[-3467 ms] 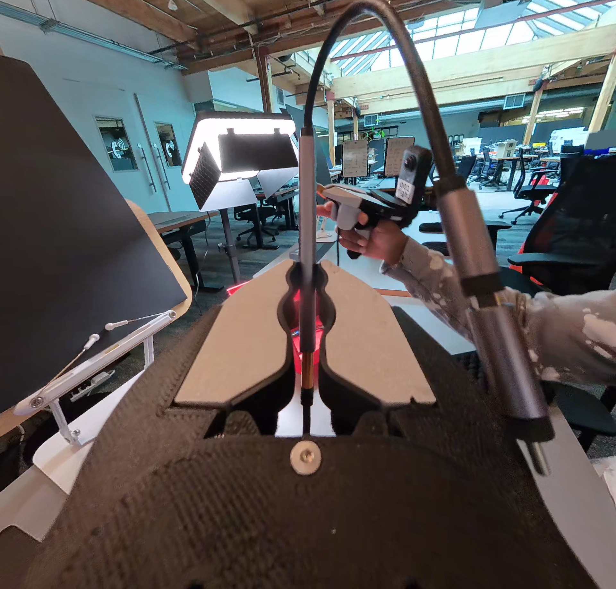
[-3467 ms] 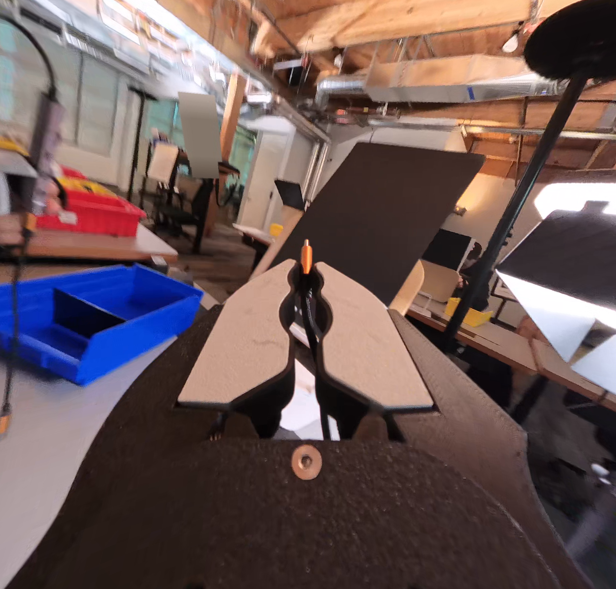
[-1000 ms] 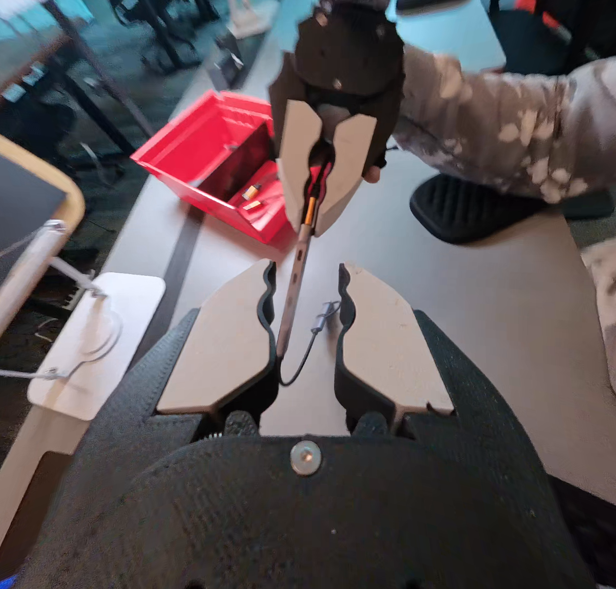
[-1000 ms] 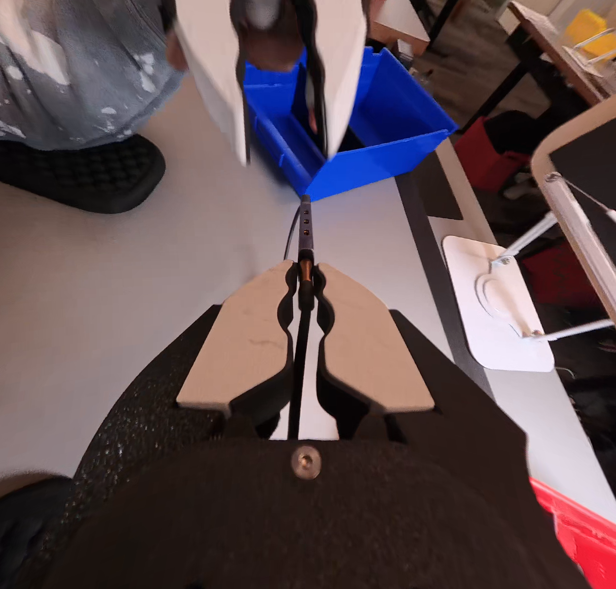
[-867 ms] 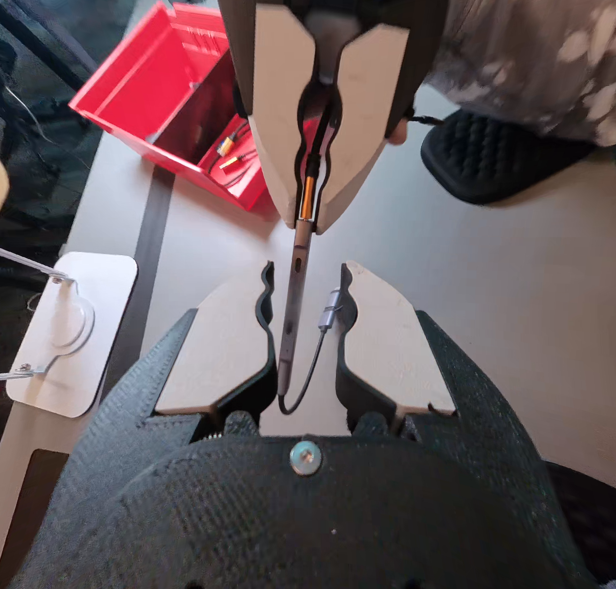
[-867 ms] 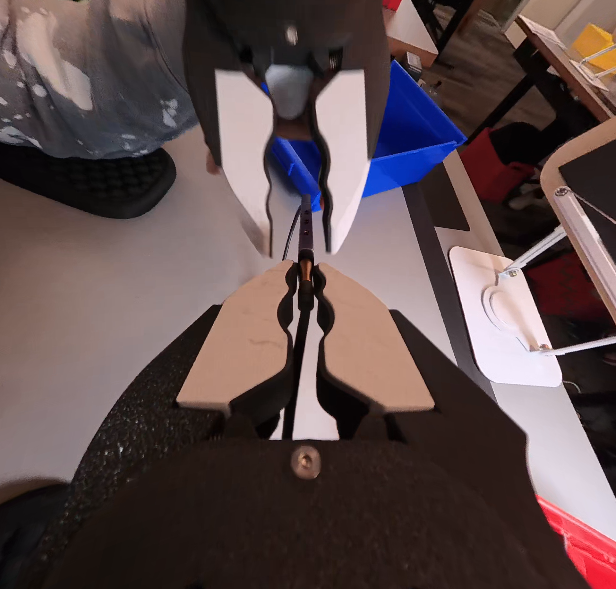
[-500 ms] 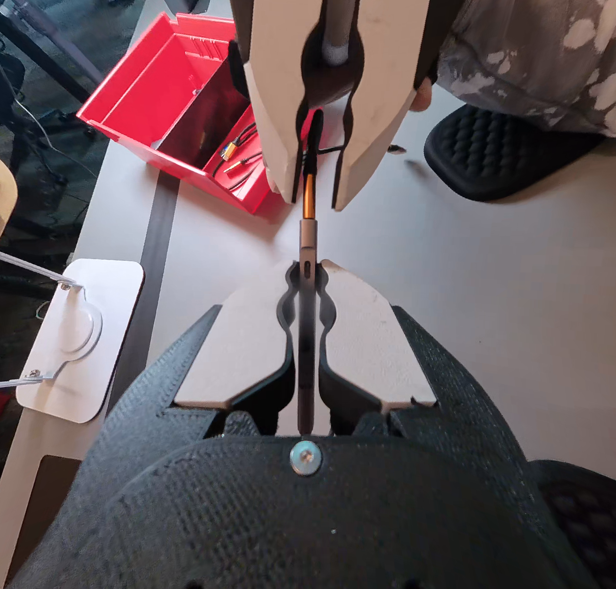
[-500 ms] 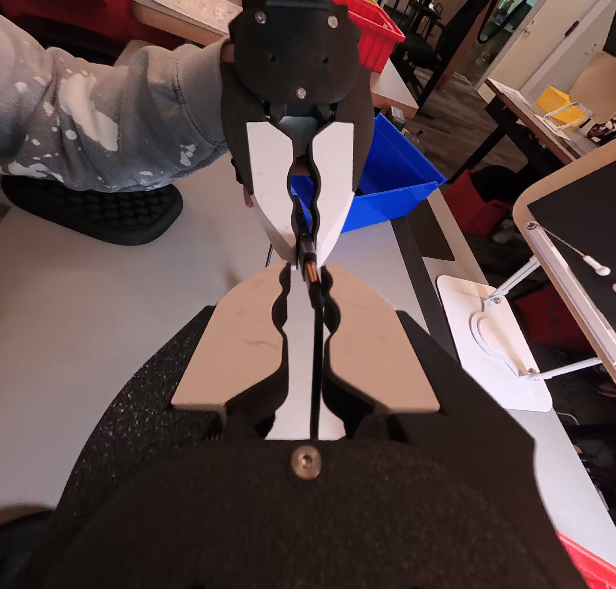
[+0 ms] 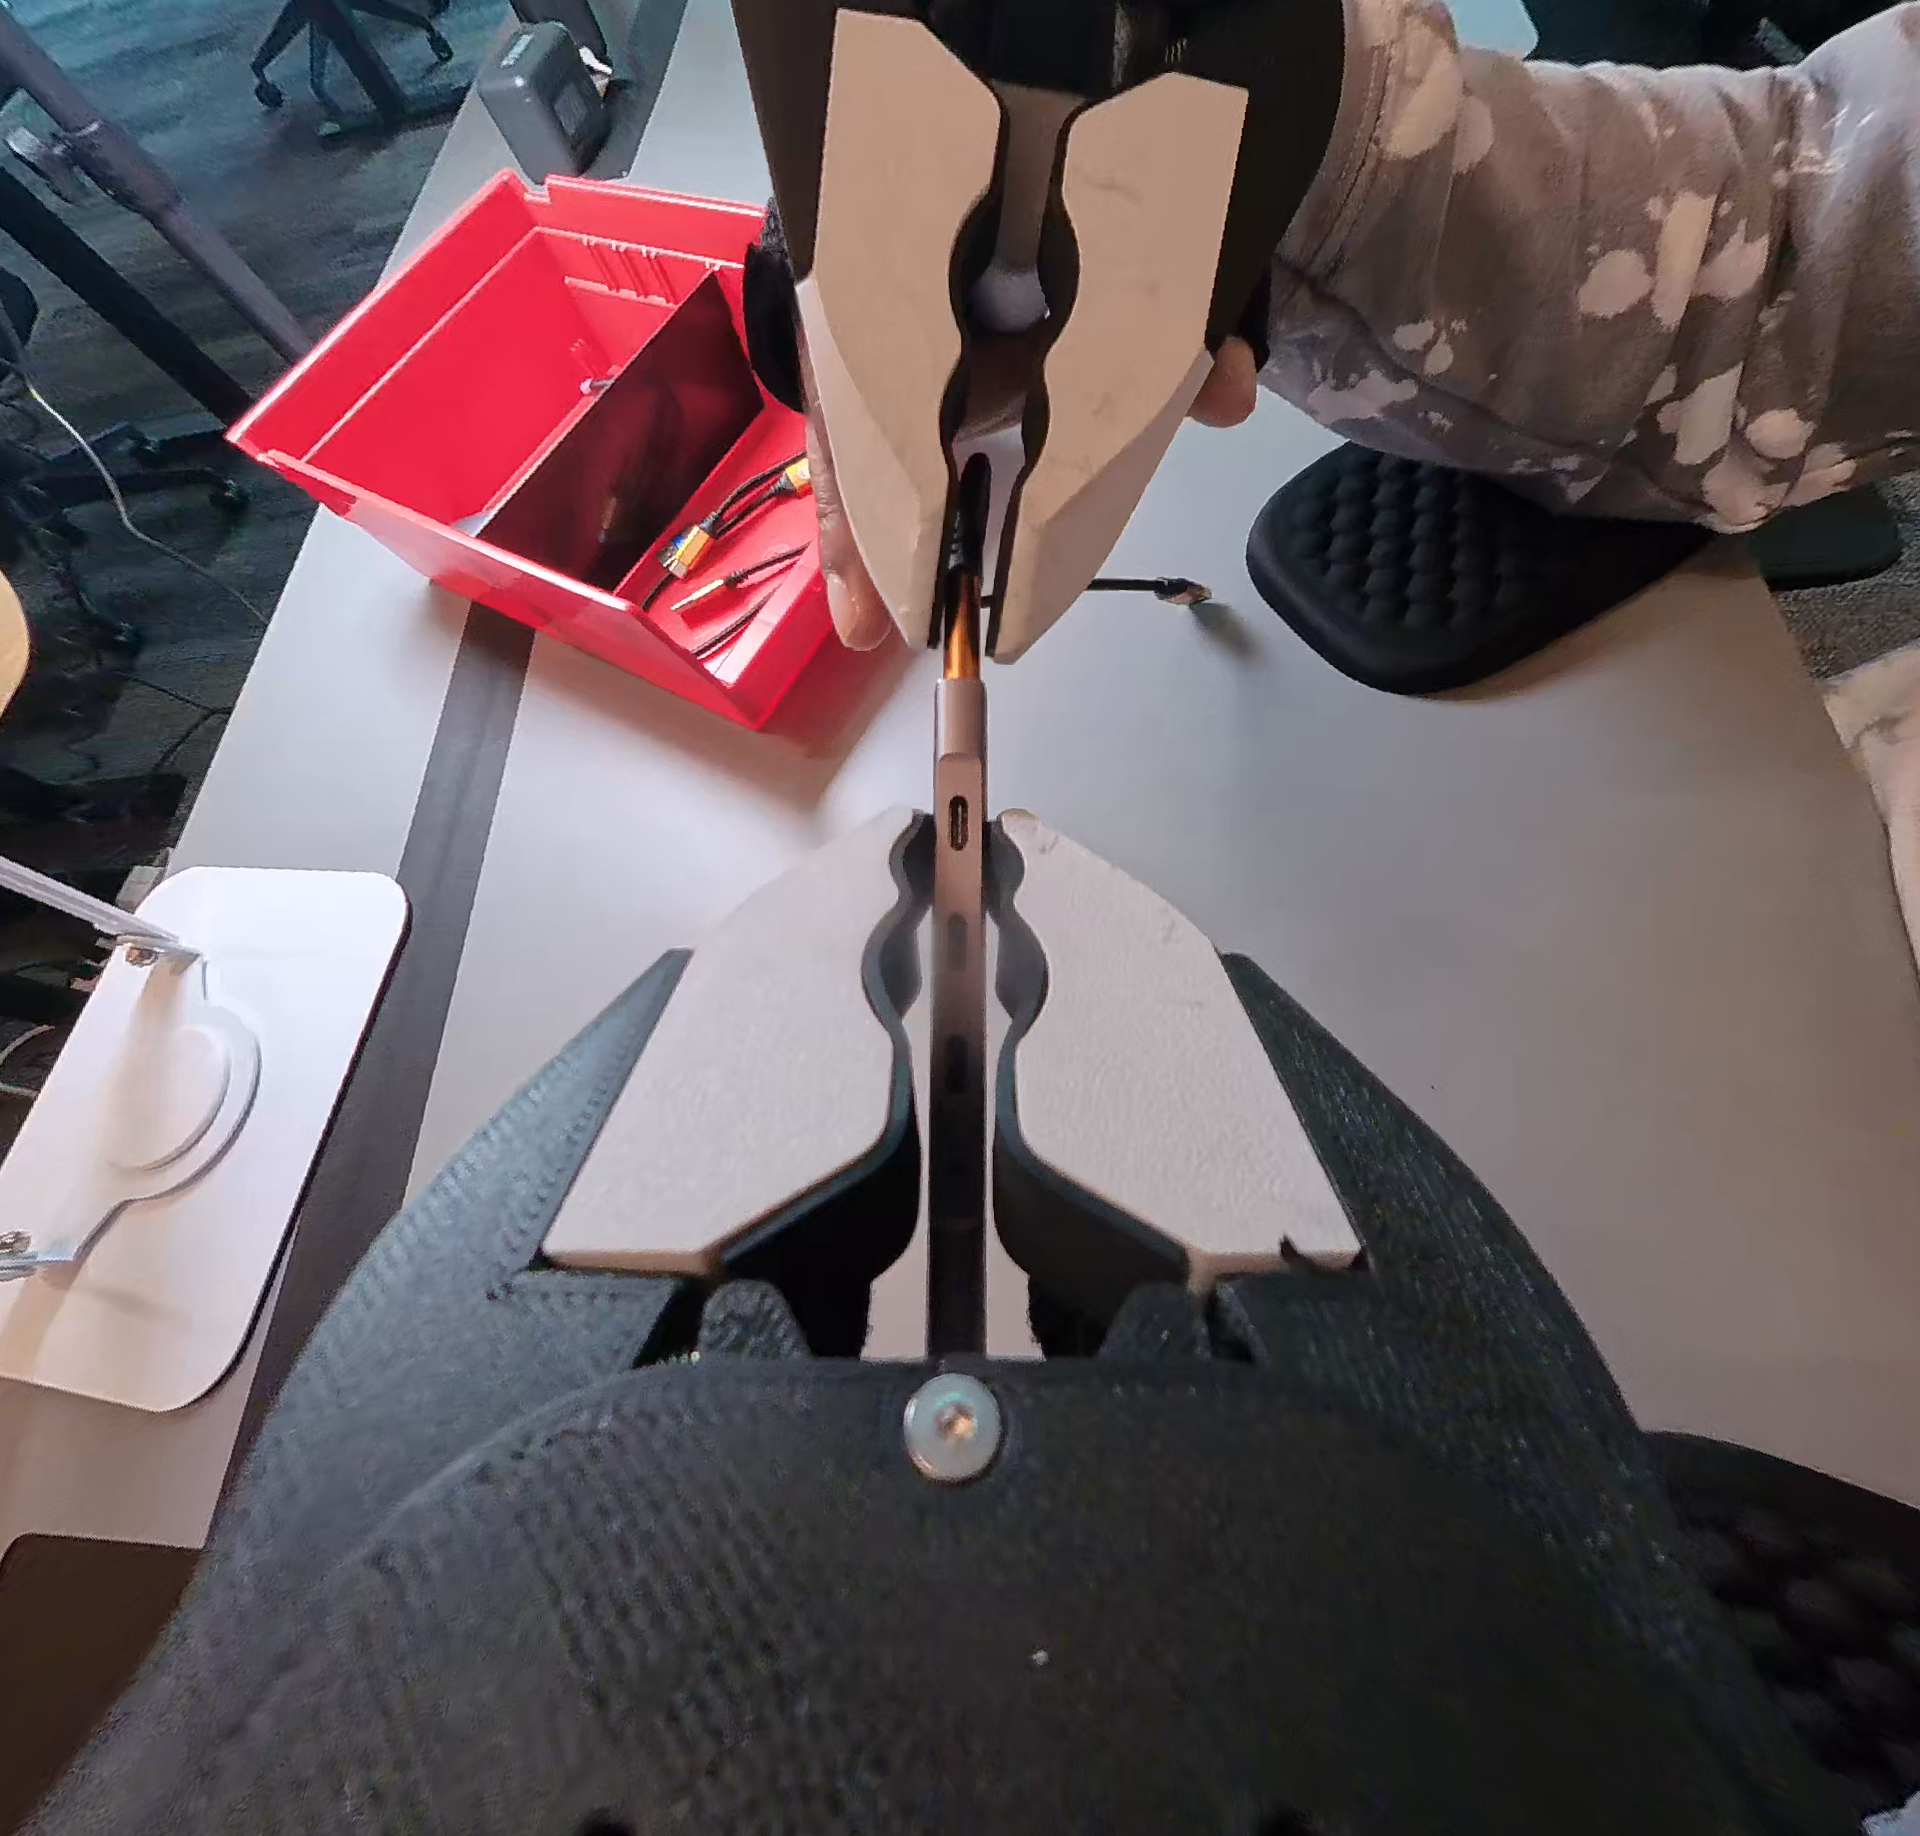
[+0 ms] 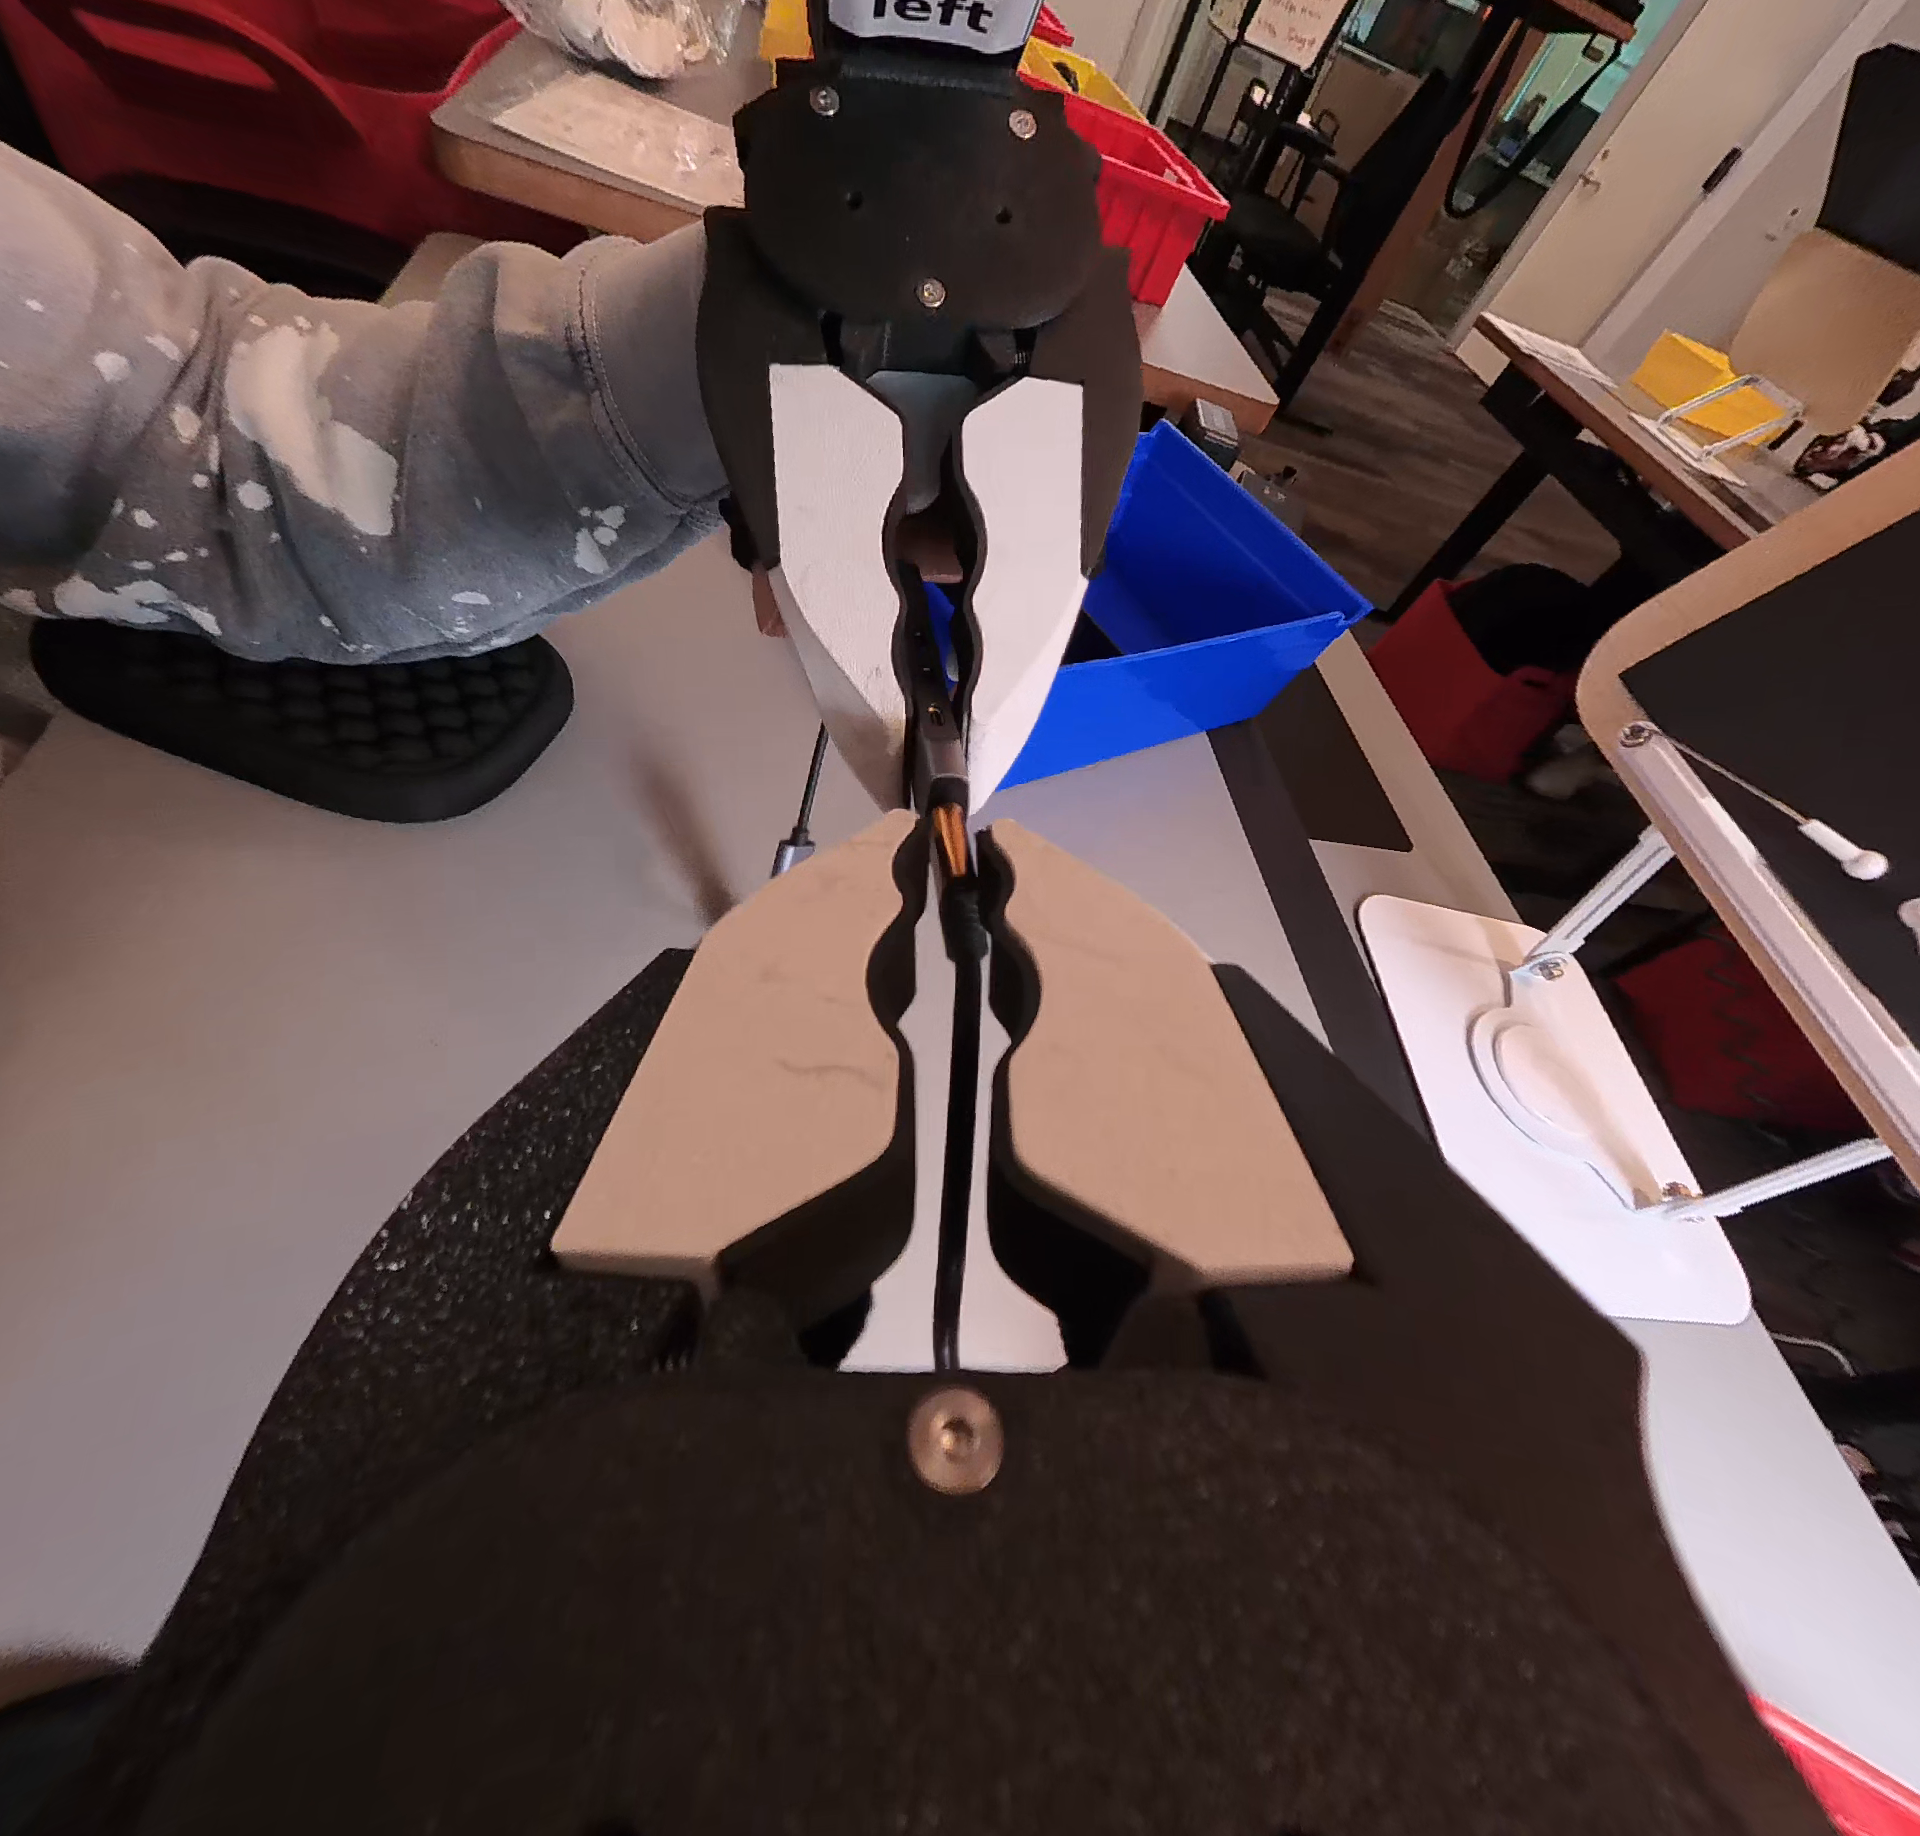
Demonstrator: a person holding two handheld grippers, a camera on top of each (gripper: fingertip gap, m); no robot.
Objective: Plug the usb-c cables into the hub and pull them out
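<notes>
While I am holding both tools nose to nose above the table [image 9: 1455, 1007], my left gripper [image 9: 958, 830] is clenched on the hub [image 9: 958, 913], a slim grey bar standing on edge between the pads, its port-lined edge facing the camera and its far end poking out past the fingertips. In the right wrist view, my right gripper [image 10: 951, 830] is closing on the cable [image 10: 956, 1111] just behind its orange plug [image 10: 948, 841]; the black cord is running back between the fingers toward the camera. The plug is meeting the hub's far end, apparently seated there, though how deep I cannot tell.

Beyond the grippers, the cable's loose end [image 9: 1179, 591] is hanging clear of the table past the right gripper. A red bin [image 9: 436, 404] holding more cables is sitting to the left in the left wrist view, a blue bin [image 10: 1195, 633] behind the left gripper in the right wrist view, and a black ribbed pad [image 9: 1455, 571] under the person's sleeve [image 9: 1558, 259].

Risks, as I am judging them: the hub is gripped only by its thin faces, so a pull off its long axis could be twisting it out of the pads or levering the plug sideways in the socket. The right fingers are gripping partly on cord, so tugging could be straining it rather than drawing the plug.
</notes>
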